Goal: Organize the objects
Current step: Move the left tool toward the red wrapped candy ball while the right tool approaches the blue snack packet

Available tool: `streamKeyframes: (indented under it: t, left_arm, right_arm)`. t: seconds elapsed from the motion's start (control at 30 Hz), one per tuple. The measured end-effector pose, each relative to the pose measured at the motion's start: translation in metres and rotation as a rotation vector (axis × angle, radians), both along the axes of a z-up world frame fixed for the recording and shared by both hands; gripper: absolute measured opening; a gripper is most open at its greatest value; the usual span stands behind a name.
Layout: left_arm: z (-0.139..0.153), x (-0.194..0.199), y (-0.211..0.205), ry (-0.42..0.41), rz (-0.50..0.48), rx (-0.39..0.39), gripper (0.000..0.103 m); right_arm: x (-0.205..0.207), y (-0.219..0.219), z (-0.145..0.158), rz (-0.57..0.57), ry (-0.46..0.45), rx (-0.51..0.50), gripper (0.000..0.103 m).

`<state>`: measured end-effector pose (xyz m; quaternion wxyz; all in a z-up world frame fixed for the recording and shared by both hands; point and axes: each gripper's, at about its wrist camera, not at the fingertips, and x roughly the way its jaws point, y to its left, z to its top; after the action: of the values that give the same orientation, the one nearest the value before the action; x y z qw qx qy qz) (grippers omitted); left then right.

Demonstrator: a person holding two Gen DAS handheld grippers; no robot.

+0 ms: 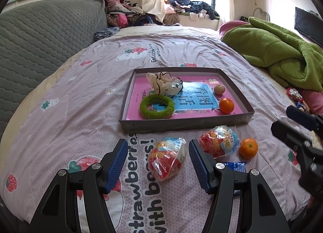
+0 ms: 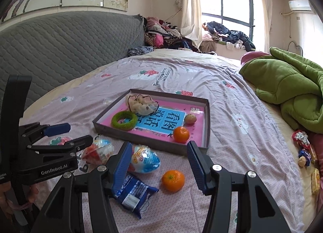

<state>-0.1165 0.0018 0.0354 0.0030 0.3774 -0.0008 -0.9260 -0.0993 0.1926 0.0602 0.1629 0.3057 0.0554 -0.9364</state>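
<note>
A shallow dark tray on the bed holds a pink book, a green ring, a cloth pouch, a walnut and a tangerine. In front of it lie two wrapped toy eggs, a tangerine and a blue snack packet. My left gripper stands open around the red egg, pads clear of it. My right gripper is open over the loose tangerine, with the blue egg by its left finger.
A bunched green blanket lies at the right. Several wrapped sweets sit near the bed's right edge. The grey quilted headboard runs along the left, and piled clothes lie at the far end.
</note>
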Motion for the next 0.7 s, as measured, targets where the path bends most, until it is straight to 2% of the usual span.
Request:
streamKeyframes:
  t: [0.7]
  left_arm:
    - [-0.017, 0.009, -0.002, -0.027, -0.013, 0.001, 0.064]
  right_arm:
    - [0.020, -0.017, -0.033, 0.016, -0.075, 0.037, 0.056]
